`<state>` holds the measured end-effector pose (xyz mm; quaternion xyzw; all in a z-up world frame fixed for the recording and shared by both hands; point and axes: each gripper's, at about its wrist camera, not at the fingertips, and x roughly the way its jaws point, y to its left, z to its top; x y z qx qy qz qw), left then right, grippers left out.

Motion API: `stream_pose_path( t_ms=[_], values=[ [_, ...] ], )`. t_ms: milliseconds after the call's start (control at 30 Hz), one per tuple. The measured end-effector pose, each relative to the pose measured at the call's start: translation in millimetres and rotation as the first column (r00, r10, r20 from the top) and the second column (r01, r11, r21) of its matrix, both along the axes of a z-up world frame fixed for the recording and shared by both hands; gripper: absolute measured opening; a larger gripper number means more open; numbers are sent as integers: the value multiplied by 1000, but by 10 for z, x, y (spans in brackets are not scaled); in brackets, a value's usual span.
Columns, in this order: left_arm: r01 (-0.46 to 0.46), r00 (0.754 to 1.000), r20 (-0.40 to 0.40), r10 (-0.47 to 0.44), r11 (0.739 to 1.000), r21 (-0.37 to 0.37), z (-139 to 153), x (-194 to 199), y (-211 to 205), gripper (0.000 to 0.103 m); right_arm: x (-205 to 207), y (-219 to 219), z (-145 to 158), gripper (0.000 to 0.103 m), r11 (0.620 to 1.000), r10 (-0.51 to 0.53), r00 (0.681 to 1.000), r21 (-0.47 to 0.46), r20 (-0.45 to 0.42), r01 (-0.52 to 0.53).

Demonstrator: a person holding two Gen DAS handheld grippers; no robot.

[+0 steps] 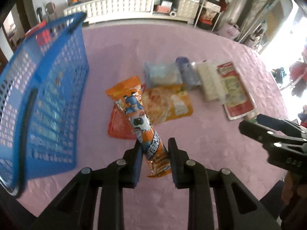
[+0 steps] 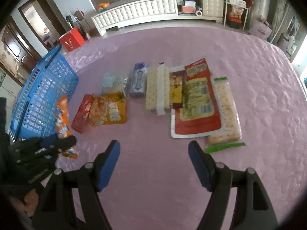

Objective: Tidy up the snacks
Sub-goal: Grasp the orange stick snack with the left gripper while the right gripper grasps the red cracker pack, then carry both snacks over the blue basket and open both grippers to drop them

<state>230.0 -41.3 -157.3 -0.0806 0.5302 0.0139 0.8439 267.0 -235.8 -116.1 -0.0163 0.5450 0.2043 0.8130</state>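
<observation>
We see bright daylight from the window (image 1: 287, 38) at right, blown-out glare there. Basket (image 1: 48, 95) blurred w/ motion; fisheye bends edges, dark corners.

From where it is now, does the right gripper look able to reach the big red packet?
Probably yes. The right gripper is open and holds nothing, the red packet lies on top just ahead, and only bare pink cloth lies between.

Blue basket (image 1: 48, 95) is motion-blurred and cut off by the left edge in our left wrist view; we can't read its contents through the mesh. Orange snack stick (image 1: 145, 132): lower end sits between the left gripper (image 1: 155, 149) pads. Red packet (image 1: 120, 126) mostly covered by it. Print on the red-and-yellow pouch (image 2: 197, 99) too small for us to read.
</observation>
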Motion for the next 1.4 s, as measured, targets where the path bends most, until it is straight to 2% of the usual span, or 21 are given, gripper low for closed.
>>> stream_pose_path(
  t_ms=[300, 467, 567, 800, 867, 933, 1067, 1133, 1200, 1233, 1400],
  values=[
    [56, 998, 22, -56, 998, 8, 159, 246, -146, 23, 216, -24, -7, 78, 999, -30, 1000, -26, 0, 30],
    [89, 996, 10, -89, 996, -4, 112, 441, -242, 23, 454, -205, -77, 78, 996, -86, 995, -19, -43, 86],
    [105, 994, -4, -105, 994, -12, 62, 532, -290, 23, 578, -242, -112, 78, 994, -101, 994, -46, -49, 99],
    [129, 991, -28, -129, 991, -20, -80, 725, -367, 23, 865, -204, -216, 77, 996, -75, 995, -58, -61, 72],
    [136, 990, -30, -137, 990, -22, -102, 776, -389, 23, 947, -160, -272, 70, 997, -48, 997, -66, -68, 43],
    [145, 989, -32, -146, 989, -21, -120, 826, -410, 23, 1035, -126, -358, 52, 996, -42, 995, -83, -91, 34],
    [158, 987, -34, -158, 987, -15, -139, 890, -449, 22, 1137, -77, -396, 44, 996, -30, 996, -87, -89, 23],
    [165, 986, -35, -166, 986, -15, -156, 909, -468, 22, 1143, -40, -384, 22, 996, -20, 996, -91, -85, 12],
    [168, 985, -42, -169, 986, -22, -179, 924, -481, 22, 1121, 2, -386, 18, 994, -3, 997, -108, -80, -6],
    [167, 985, -44, -168, 985, -29, -183, 922, -475, 22, 1108, 25, -383, 10, 993, 3, 997, -115, -76, -12],
    [176, 983, -35, -178, 983, -48, -133, 873, -492, 22, 990, 33, -273, 6, 995, 16, 998, -100, -56, -21]
  ],
)
